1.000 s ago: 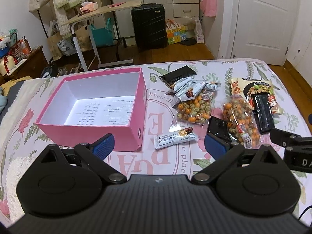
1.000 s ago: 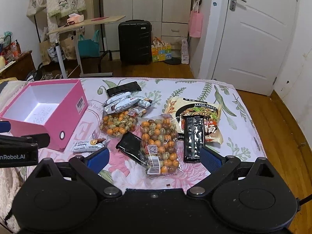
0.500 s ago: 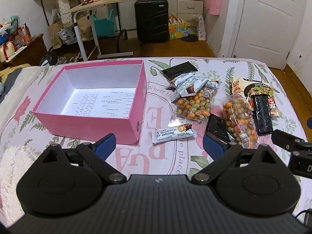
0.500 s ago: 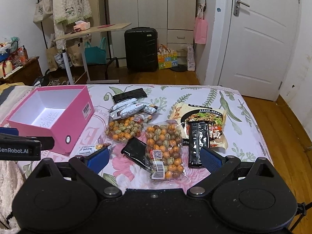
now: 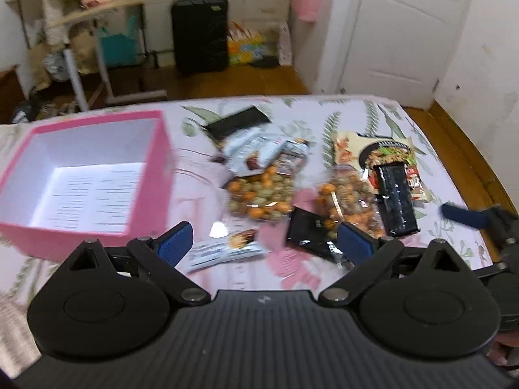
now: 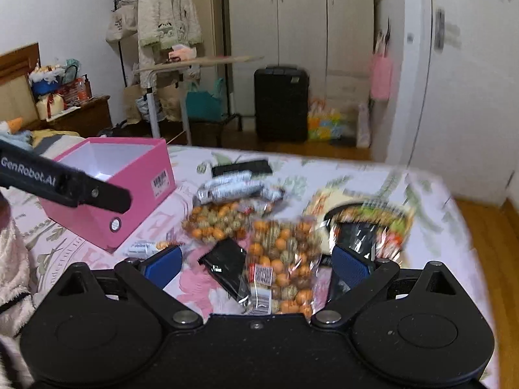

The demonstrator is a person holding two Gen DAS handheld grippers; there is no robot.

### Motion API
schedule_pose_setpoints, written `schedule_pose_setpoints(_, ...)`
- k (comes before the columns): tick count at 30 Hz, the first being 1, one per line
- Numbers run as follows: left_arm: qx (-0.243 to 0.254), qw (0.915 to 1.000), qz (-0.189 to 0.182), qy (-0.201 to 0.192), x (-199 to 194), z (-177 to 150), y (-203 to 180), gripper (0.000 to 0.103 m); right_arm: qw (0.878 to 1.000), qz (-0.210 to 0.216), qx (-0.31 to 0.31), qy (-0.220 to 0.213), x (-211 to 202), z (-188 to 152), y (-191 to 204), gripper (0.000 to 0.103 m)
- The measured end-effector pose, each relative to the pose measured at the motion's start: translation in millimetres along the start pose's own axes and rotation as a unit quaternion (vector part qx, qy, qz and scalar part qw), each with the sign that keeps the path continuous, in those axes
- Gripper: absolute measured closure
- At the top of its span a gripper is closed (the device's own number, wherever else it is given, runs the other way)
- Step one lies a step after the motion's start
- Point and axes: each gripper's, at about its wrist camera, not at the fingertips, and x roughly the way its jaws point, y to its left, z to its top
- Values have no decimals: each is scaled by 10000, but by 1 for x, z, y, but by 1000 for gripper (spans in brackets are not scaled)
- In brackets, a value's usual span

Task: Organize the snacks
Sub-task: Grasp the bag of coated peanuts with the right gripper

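An empty pink box (image 5: 155, 162) stands on the left of the bed. To its right lie the snacks: a white bar (image 5: 223, 251), two bags of orange and green balls (image 5: 259, 194) (image 5: 347, 201), black packets (image 5: 308, 230) (image 5: 397, 201), silver bars (image 5: 259, 152) and a noodle pack (image 5: 382, 149). My left gripper (image 5: 264, 243) hangs open over the white bar and a black packet, touching nothing. My right gripper (image 6: 258, 264) is wide, its jaws closing a little. A ball bag (image 6: 282, 259) and a black packet (image 6: 227, 265) lie below them, and the pads touch neither.
The flowered bedspread (image 6: 421, 227) ends at wooden floor on the right. Behind the bed stand a black suitcase (image 6: 280, 103), a folding table (image 6: 194, 63), a clothes rack and a white door (image 5: 399, 32). The left gripper's arm (image 6: 65, 184) crosses in front of the pink box (image 6: 136, 194).
Both grippers have dropped lower and come closer to the snacks. The left one has swung right, away from the box. Both views are now motion-blurred.
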Motion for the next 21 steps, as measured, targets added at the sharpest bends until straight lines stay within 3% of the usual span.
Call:
schedule_pose_setpoints(2,108,9998,-154,94,21,5,-12,17,9995,222,121,178,16,-5,-12,13)
schedule_pose_setpoints(8,436,9941,-853,510,89,4,-46,42,9962,546,377,567,58,-27,-34,13)
schedule_pose_setpoints(11,745,9897,-910,817,117,-4,-64,54,9944,675,466,661,73,-33,-38,13)
schedule_pose_setpoints(15,578,9889,-1023,914,138,-13,-68,58,9949,554,380,750,89,-38,-41,11)
schedule_pose_setpoints(16,490,9879,-1144,923,139,-13,-66,64,9950,579,415,702,91,-37,-42,8)
schedule_pose_setpoints(21,67,9857,-1360,991,142,-13,-59,64,9959,446,142,771,97,-37,-34,6)
